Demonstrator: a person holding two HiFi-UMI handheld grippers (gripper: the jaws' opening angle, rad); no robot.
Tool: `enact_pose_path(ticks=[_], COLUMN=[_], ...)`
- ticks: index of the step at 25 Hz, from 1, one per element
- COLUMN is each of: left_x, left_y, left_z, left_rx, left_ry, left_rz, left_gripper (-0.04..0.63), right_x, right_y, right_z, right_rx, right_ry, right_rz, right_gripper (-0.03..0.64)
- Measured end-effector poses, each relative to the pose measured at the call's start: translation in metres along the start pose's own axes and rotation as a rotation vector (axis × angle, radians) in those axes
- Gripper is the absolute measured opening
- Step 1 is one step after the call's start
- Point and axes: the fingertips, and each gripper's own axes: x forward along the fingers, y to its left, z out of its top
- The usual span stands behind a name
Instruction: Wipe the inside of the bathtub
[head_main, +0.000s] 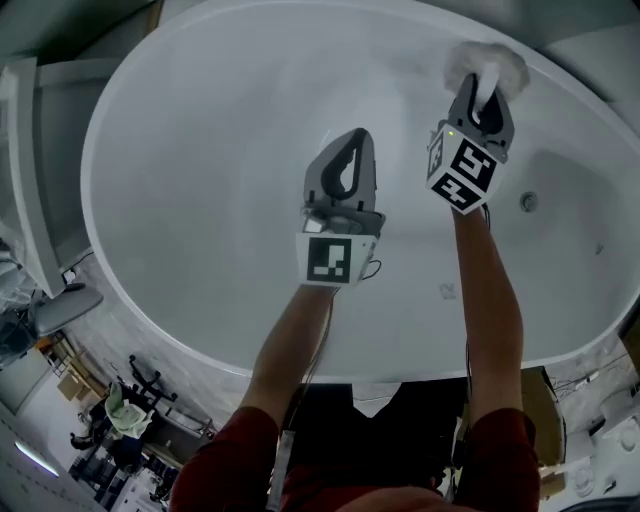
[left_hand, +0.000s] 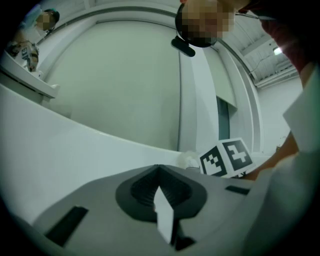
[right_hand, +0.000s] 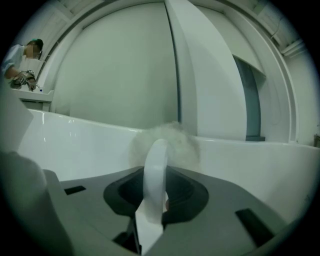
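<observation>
Right claw (head_main: 483, 95) was clamped on the white handle (right_hand: 155, 170) of a fluffy pad (head_main: 485, 62), which lay against the far inner wall of the bathtub (head_main: 200, 150), just below its rim. Left claw (head_main: 352, 145) was closed on nothing and hung over the middle of the basin. No streaks or wet marks showed, so the wiped area could not be judged. Most of the floor and the near wall probably remained.

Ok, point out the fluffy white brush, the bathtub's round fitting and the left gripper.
fluffy white brush (head_main: 462, 65), head view, on its fluffy head.
round fitting (head_main: 529, 201), head view, at its centre.
left gripper (head_main: 357, 138), head view, midway between its closed fingertips.
</observation>
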Motion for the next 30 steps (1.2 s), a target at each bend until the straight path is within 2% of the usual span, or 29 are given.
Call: enact_pose_path(ticks=[4, 7, 11, 16, 24, 27, 30], left_x=[-0.023, -0.036, -0.045, -0.055, -0.075, -0.079, -0.085], left_y=[0.055, 0.092, 0.125, 0.156, 0.201, 0.208, 0.213], left_z=[0.005, 0.012, 0.015, 0.010, 0.026, 0.028, 0.025], left_rx=[-0.002, -0.011, -0.024, -0.028, -0.040, -0.043, -0.053], left_ry=[-0.013, -0.015, -0.026, -0.021, -0.031, -0.040, -0.048], left_rz=[0.058, 0.099, 0.147, 0.165, 0.227, 0.235, 0.234], left_gripper=[0.017, 0.017, 0.017, 0.017, 0.017, 0.017, 0.017], right_x=[0.000, 0.000, 0.006, 0.009, 0.008, 0.008, 0.008], right_y=[0.061, 0.118, 0.179, 0.223, 0.321, 0.340, 0.343], right_z=[0.004, 0.014, 0.024, 0.025, 0.039, 0.039, 0.032], right_rx=[-0.011, -0.042, -0.074, -0.072, -0.143, -0.160, -0.162], right_ry=[-0.002, -0.010, -0.024, -0.027, 0.009, 0.026, 0.035], right_rz=[0.044, 0.113, 0.192, 0.221, 0.373, 0.431, 0.414], right_gripper=[0.095, 0.095, 0.095, 0.095, 0.095, 0.095, 0.095])
